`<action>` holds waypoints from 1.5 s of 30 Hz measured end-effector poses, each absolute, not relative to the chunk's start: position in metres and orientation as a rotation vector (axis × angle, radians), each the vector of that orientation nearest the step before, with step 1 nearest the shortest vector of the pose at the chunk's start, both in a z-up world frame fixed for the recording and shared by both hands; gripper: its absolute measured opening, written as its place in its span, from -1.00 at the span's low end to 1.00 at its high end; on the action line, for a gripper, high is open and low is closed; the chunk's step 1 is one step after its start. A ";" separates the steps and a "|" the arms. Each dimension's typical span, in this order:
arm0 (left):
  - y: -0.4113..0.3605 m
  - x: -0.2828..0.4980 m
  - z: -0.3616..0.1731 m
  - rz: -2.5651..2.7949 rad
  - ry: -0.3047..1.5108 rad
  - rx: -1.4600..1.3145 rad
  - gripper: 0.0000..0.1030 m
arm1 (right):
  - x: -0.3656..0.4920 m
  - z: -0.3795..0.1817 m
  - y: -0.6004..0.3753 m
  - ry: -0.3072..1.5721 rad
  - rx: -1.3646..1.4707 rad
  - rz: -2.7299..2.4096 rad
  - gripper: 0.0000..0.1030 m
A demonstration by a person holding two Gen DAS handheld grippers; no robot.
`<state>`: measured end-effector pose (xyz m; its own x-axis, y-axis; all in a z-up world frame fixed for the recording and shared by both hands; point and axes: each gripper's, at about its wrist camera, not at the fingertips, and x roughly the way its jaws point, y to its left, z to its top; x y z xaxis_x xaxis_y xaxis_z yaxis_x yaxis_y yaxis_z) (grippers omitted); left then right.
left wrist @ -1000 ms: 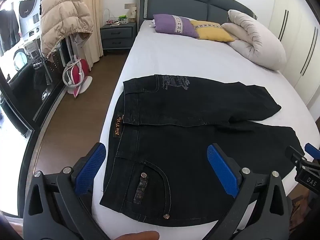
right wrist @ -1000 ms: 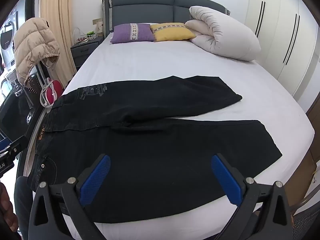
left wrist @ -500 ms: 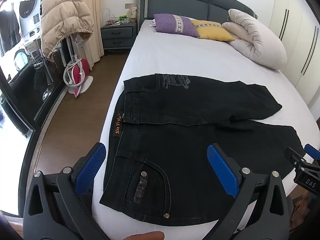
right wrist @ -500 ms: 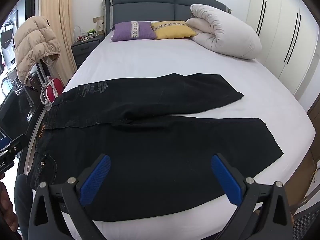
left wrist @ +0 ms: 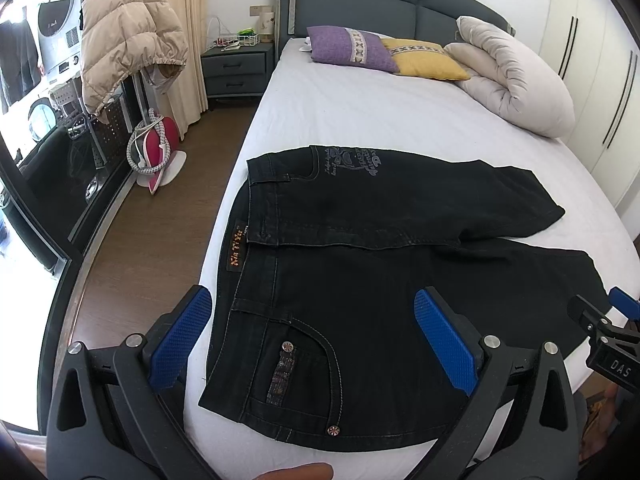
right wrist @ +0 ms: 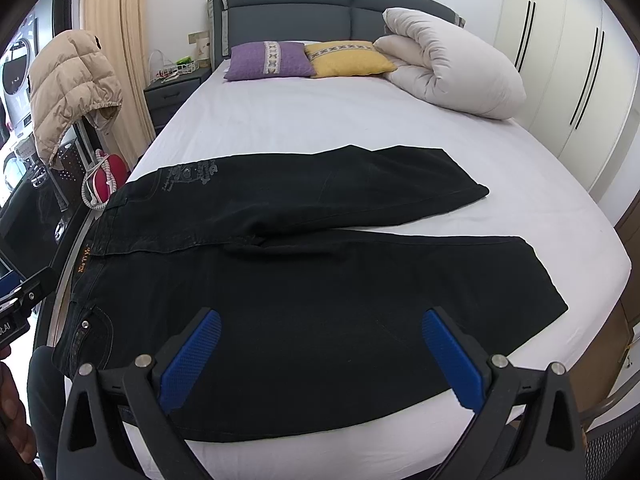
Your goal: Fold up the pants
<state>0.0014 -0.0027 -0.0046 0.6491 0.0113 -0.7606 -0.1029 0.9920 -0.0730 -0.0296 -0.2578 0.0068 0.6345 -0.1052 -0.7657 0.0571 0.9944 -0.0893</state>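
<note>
Black jeans (left wrist: 380, 280) lie flat across the near end of the white bed, waistband to the left, both legs running right and spread slightly apart; they also show in the right wrist view (right wrist: 320, 272). My left gripper (left wrist: 310, 340) is open and empty, held above the waist and pocket area. My right gripper (right wrist: 320, 356) is open and empty, held above the near leg. The tip of the right gripper (left wrist: 608, 328) shows at the right edge of the left wrist view.
A purple pillow (left wrist: 348, 48), a yellow pillow (left wrist: 424, 62) and a rolled white duvet (left wrist: 516, 80) lie at the head of the bed. A nightstand (left wrist: 236, 68), a beige jacket on a stand (left wrist: 128, 44) and wooden floor lie to the left. Wardrobes (right wrist: 580, 72) stand to the right.
Both views have drifted very slightly; the jeans lie as before and both grippers stay open.
</note>
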 end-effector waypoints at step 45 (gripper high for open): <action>-0.004 0.001 -0.007 0.065 0.870 -0.110 1.00 | -0.032 -0.002 -0.249 0.889 -0.066 -0.085 1.00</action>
<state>0.0014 -0.0042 -0.0071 0.6437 0.0118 -0.7652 -0.1012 0.9924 -0.0698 -0.0319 -0.2492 -0.0020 0.6269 -0.1011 -0.7725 0.0462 0.9946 -0.0926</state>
